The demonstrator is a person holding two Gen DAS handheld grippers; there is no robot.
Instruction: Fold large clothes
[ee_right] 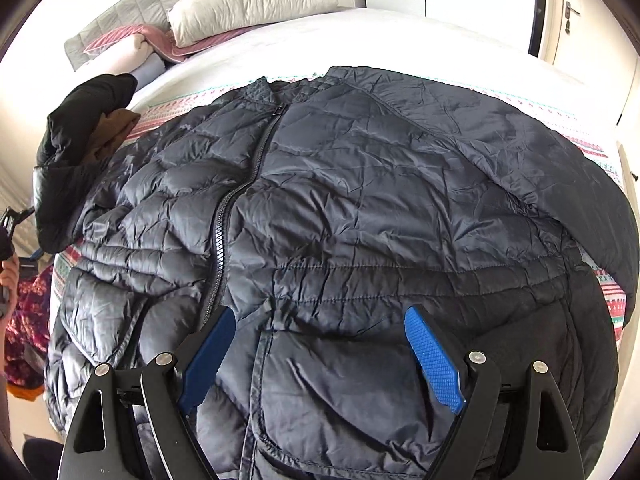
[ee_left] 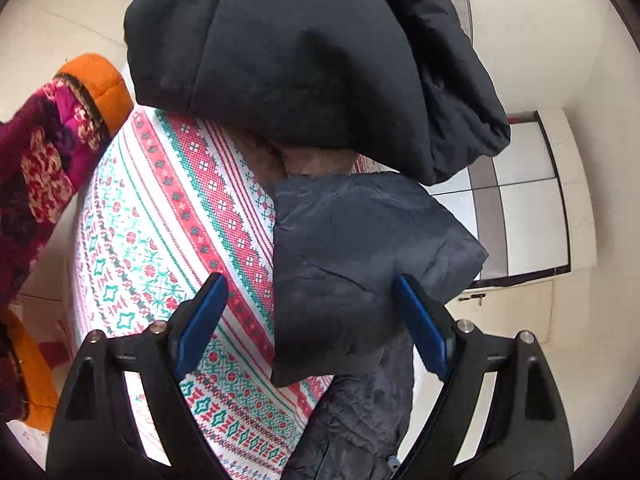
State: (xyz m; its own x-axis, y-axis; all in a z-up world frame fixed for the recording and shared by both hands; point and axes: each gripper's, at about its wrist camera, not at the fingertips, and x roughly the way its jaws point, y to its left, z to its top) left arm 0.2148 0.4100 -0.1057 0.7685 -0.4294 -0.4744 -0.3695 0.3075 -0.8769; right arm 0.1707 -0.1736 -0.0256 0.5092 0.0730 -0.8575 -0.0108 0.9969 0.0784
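A navy quilted jacket (ee_right: 360,200) lies spread front-up on the bed, its zip (ee_right: 240,196) closed down the middle. My right gripper (ee_right: 320,312) hovers open over the hem area, with its blue pads (ee_right: 434,360) clear of the fabric. In the left wrist view a folded-over part of the jacket (ee_left: 360,260) lies on the patterned bedspread (ee_left: 168,220). My left gripper (ee_left: 309,280) stands open just in front of it. Its pads (ee_left: 420,332) do not press on the cloth, and nothing is held.
A black coat (ee_left: 300,60) (ee_right: 80,120) is heaped over a brown garment (ee_left: 312,156) beside the jacket. A magenta floral and orange garment (ee_left: 48,152) hangs off the bed edge. A pillow (ee_right: 248,8) and folded blankets (ee_right: 132,44) sit at the headboard. Wardrobe doors (ee_left: 520,200) stand beyond.
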